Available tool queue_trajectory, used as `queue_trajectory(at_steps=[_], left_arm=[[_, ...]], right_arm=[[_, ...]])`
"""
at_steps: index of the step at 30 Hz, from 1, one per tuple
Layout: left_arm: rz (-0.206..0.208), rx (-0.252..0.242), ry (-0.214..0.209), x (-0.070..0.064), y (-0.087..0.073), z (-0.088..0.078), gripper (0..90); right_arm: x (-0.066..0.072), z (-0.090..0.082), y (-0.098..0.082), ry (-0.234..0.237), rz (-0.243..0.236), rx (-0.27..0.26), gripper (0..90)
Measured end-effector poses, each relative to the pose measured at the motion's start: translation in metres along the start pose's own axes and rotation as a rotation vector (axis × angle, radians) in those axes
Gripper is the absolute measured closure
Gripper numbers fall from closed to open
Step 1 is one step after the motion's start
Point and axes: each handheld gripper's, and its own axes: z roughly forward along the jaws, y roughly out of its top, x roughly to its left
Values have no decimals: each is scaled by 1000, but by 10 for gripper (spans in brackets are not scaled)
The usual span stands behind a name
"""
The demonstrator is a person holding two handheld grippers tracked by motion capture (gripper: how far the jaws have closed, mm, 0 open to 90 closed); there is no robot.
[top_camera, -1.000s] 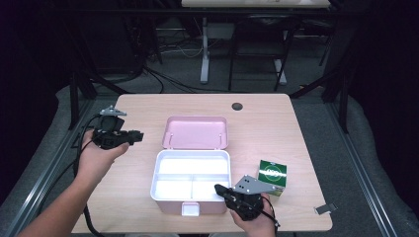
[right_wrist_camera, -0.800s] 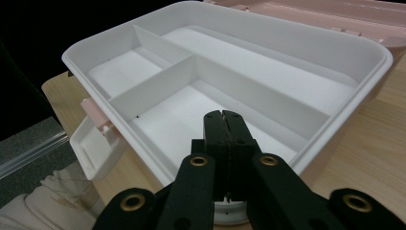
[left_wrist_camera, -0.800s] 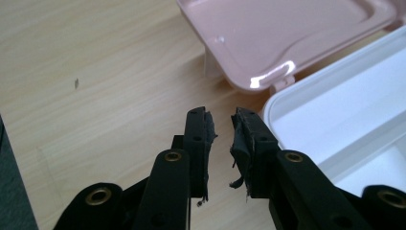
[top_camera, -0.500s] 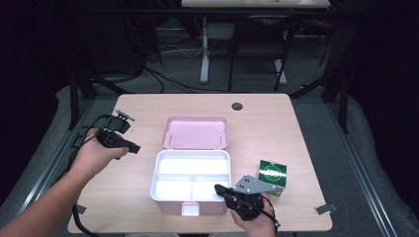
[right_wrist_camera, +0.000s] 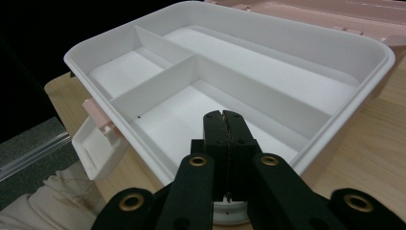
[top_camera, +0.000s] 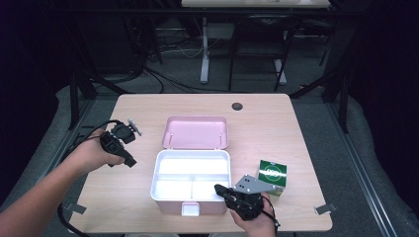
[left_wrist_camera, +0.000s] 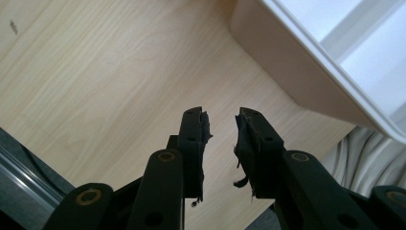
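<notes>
Left gripper (top_camera: 129,161) moved nearer, jaws opening | box (top_camera: 191,200): 1 | carton (top_camera: 272,174): 1

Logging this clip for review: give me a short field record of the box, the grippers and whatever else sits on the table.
box: pink storage box, lid open, lying back flat
tray: white tray, three compartments, nothing in them
left gripper: left gripper, jaws just opening, nothing between them, left of the box
right gripper: right gripper, shut, at the box's front right corner
other: green carton, right of the box

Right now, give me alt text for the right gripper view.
The right gripper, jaws shut with nothing between them, sits over the near rim of an open white box with three empty compartments, its pink lid folded back on the wooden table.
</notes>
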Motion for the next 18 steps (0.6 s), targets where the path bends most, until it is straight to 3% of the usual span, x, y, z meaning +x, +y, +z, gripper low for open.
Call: queue_trajectory(at_steps=[2,3,5,6,7,8,11,13,18], left_arm=[[99,20,3,-5,4,0,699],[99,20,3,-5,4,0,697],[251,25,18,-15,9,-3,690],[294,43,15,-18,11,-5,689],[294,43,15,-18,11,-5,685],[372,69,42,-24,15,-5,684],[394,83,39,-28,19,-5,677],[418,91,61,-31,25,-6,673],[486,71,31,-41,36,-8,673]], right_arm=[[0,0,0,1,-1,0,900],[0,0,0,1,-1,0,900],[0,0,0,2,-1,-1,900],[0,0,0,2,-1,-1,900],[0,0,0,2,-1,-1,900],[0,0,0,0,-2,-1,900],[0,0,0,2,-1,-1,899],[0,0,0,1,-3,-1,899],[0,0,0,1,-5,-2,899]])
